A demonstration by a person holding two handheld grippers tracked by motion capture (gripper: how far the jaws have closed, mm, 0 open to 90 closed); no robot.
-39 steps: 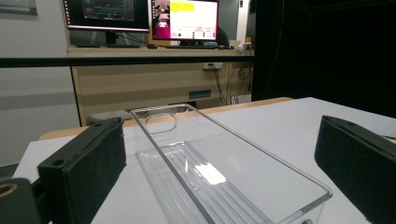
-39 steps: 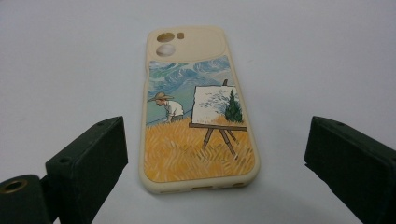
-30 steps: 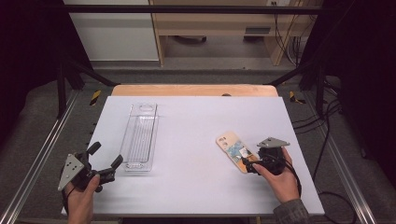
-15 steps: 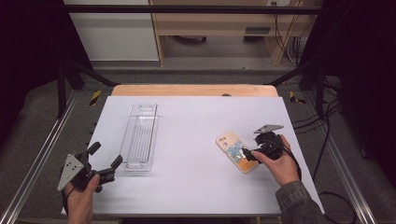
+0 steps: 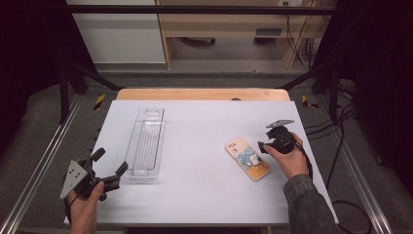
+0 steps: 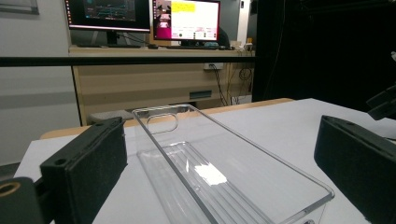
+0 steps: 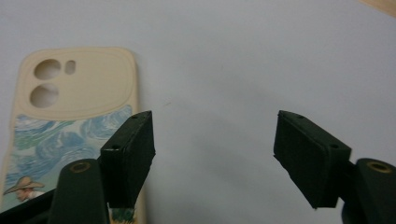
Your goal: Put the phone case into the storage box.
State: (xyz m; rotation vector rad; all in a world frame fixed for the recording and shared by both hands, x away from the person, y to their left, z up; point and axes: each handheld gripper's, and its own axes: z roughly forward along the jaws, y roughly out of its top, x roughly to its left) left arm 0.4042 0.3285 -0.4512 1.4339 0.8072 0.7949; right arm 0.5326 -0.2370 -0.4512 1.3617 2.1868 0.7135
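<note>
Lying flat on the white desk (image 5: 204,146): one clear plastic tray (image 5: 145,142), long and ribbed, at the left; one cream phone case (image 5: 247,158) with a painted blue scene and camera cutouts, at the right. Hovering just beside the case's right edge, right gripper (image 7: 212,158), jaws released. Resting near the tray's near end, left gripper (image 5: 104,170), jaws spread, grasping nothing.

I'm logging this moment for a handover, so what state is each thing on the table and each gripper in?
Phone case: lying flat on the table, back side up, not gripped.
Clear tray: upright, open side up, empty.
Left gripper: open, at the near end of the tray, holding nothing.
Right gripper: open, one jaw over the phone case's edge, holding nothing.
White table: bearing the tray and the case.
</note>
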